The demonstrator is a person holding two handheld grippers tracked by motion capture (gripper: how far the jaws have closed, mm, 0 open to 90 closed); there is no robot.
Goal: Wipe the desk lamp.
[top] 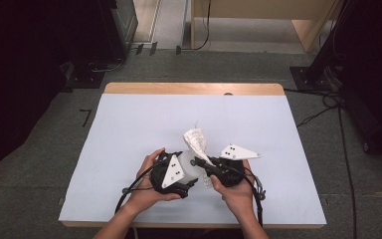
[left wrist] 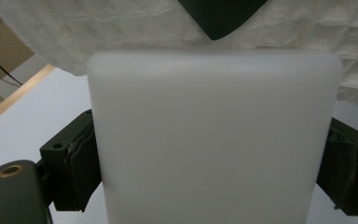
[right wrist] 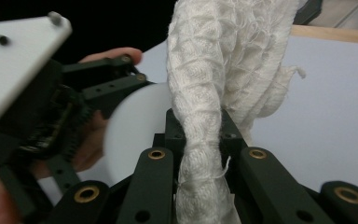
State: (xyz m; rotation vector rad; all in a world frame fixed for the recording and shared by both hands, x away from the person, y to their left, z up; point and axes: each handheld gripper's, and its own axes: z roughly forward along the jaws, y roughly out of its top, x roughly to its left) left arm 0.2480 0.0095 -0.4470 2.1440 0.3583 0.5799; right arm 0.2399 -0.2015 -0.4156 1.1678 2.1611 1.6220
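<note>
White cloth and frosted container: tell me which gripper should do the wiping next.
Right, probably. The right gripper is shut on the white cloth, and the left gripper is clamped on the frosted container, steadying it.

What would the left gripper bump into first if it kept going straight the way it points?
Probably the white cloth. The left gripper is clamped on a frosted white block, and the cloth hangs just past the block's far edge, though depth is unclear.
</note>
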